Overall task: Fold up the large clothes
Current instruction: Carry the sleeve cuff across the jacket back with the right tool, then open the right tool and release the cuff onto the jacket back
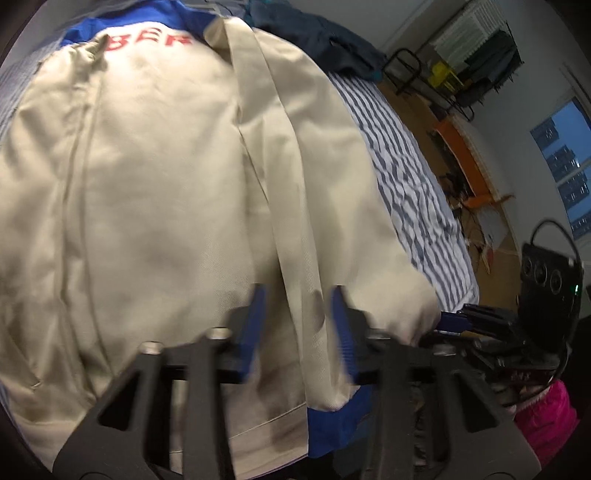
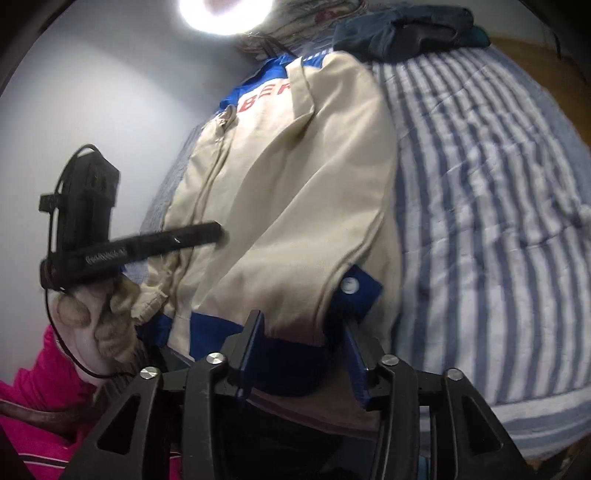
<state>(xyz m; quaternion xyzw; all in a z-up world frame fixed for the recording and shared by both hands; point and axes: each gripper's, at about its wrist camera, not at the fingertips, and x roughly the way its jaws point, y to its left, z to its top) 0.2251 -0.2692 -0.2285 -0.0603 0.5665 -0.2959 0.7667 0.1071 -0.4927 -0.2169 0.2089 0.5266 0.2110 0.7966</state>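
A cream jacket (image 1: 166,184) with blue trim and red letters lies spread on a striped bed. In the left wrist view my left gripper (image 1: 299,317) points down at its near part, shut on a folded sleeve band (image 1: 295,221) that runs between the blue fingers. At the jacket's right corner the right gripper (image 1: 454,319) shows. In the right wrist view the jacket (image 2: 295,184) stretches away from me. My right gripper (image 2: 303,343) is shut on the blue hem band (image 2: 291,365), beside a blue tab with a white snap (image 2: 351,286). A gloved hand (image 2: 85,325) holds the left tool's black body (image 2: 85,221) at the left.
The blue-and-white striped bedspread (image 2: 480,184) extends to the right of the jacket. Dark blue clothes (image 2: 402,29) are piled at the bed's far end. A pink garment (image 2: 37,406) sits near the left. Beyond the bed are a wooden floor, an orange desk (image 1: 461,155) and a window.
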